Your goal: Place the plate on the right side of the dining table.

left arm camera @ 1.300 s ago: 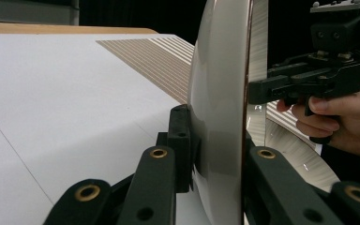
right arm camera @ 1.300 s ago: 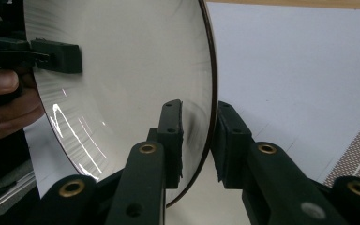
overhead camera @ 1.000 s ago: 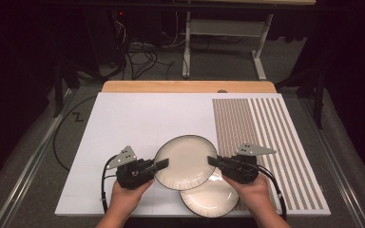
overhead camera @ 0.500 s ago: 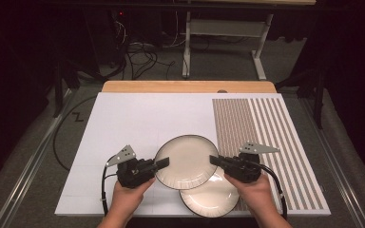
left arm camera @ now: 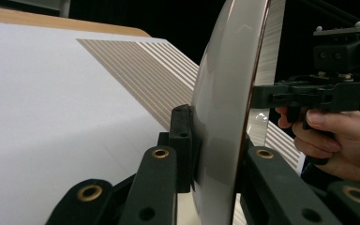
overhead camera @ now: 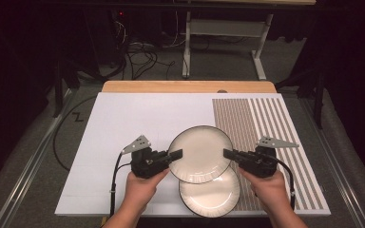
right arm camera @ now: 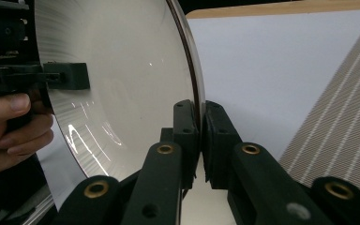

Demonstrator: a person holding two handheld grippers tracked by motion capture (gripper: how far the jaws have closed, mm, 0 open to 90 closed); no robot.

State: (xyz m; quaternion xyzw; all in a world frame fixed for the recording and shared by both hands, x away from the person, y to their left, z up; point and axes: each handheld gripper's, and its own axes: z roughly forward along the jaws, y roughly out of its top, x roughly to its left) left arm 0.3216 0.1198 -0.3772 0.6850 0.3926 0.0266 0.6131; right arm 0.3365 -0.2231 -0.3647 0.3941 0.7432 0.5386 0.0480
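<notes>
Both claws are pinching the same cream plate [overhead camera: 200, 154] by its dark rim: my left gripper [overhead camera: 176, 155] has it at the plate's 9 o'clock edge and my right gripper [overhead camera: 228, 153] at its 3 o'clock edge. In the left gripper view the pads sit pressed against both faces of the rim [left arm camera: 218, 140], and in the right gripper view the jaws are clamped tight on the thin edge [right arm camera: 194, 117] as well. Seen from the high view, the plate I hold overlaps a second plate [overhead camera: 211, 194] at its 5 o'clock, near the front edge of the white mat [overhead camera: 123, 118]; whether the two touch I cannot tell, though the held plate looks clear of the mat. The striped panel [overhead camera: 261, 123] lies at 2 o'clock from the pair. As I judge it, the grasp is done and the top plate looks lifted off the lower one; what is left is to carry it to a free spot on the mat, set it flat and let go with both claws.
</notes>
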